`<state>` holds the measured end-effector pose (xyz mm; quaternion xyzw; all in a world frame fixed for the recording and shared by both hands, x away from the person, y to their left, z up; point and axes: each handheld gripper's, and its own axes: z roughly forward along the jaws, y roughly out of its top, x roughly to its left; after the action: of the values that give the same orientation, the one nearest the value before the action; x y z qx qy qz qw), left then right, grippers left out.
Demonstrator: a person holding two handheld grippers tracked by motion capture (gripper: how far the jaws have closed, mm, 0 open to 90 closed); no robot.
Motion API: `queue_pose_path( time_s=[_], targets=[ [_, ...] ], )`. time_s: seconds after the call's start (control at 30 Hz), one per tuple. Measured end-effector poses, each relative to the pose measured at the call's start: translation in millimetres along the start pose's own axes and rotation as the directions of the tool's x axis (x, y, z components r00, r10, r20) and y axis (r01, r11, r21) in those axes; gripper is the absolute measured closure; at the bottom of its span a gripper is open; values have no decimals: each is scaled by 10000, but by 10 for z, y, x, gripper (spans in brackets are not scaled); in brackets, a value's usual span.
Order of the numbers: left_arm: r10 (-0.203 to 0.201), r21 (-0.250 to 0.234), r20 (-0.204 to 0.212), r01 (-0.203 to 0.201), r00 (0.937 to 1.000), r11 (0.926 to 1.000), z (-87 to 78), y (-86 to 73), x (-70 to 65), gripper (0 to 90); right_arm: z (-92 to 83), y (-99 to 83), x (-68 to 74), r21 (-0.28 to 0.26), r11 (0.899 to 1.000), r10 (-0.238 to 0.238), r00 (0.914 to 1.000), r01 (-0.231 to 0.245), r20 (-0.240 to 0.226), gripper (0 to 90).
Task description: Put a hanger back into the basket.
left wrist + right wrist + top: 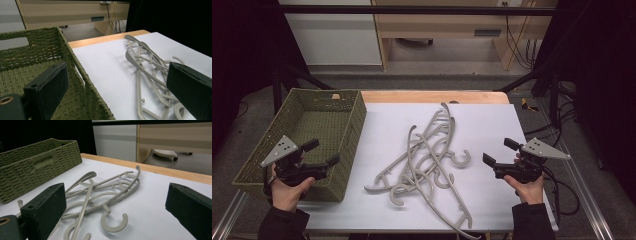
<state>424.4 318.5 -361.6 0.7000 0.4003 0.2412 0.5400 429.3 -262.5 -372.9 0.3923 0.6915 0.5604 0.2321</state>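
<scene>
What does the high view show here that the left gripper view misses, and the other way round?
High view alone: both hands, the left gripper over the basket's near right corner and the right gripper right of the pile, both open and holding nothing; also the whole white sheet.

Left gripper view alone: its own black fingers seen close up, straddling the basket wall.

Both: the green woven basket with nothing visible in it, the tangled pile of grey hangers and the wooden table edge.
</scene>
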Motion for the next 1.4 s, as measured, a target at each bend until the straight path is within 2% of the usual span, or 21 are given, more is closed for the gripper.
queue_pose_path(
  time_s=[0.33,0.57,0.63,0.67,0.77,0.8,0.93,1.07,1.1,1.13,1.3,1.4],
  targets=[
    [4,89,68,-4,10000,10000,20,-18,-16,40,11,32,66,163,9999,-28,10000,29,-51,52],
    [81,129,73,-82,9999,9999,18,-13,-36,40,108,94,286,713,9970,-297,9994,310,-194,82],
    [112,124,77,-113,9999,9999,16,-12,-46,40,123,97,312,881,9951,-433,9987,455,-270,86],
    [149,124,100,-150,9998,9998,16,-9,-59,40,170,106,389,1140,9914,-595,9974,638,-406,97],
    [224,168,124,-226,9997,9996,14,-4,-65,40,205,111,452,1402,9878,-608,9968,677,-528,99],
    [221,158,148,-224,9996,9996,16,-4,-73,41,244,112,527,1629,9833,-708,9951,813,-696,106],
    [264,207,168,-267,9995,9994,22,-7,-82,40,287,106,607,1776,9802,-720,9929,881,-948,118],
    [316,226,163,-319,9994,9992,26,-11,-95,40,355,95,751,2203,9696,-835,9902,1067,-1119,131],
    [316,226,163,-319,9994,9992,26,-11,-95,40,355,95,751,2203,9696,-835,9902,1067,-1119,131],
    [317,219,169,-321,9994,9992,26,-13,-98,40,383,83,811,2301,9674,-789,9890,1062,-1248,143],
    [326,243,154,-329,9994,9992,28,-16,-101,40,451,51,969,2778,9511,-973,9846,1351,-1455,144],
    [312,235,171,-316,9994,9992,36,-19,-114,40,478,27,1003,2940,9464,-886,9827,1339,-1624,144]
  ],
)
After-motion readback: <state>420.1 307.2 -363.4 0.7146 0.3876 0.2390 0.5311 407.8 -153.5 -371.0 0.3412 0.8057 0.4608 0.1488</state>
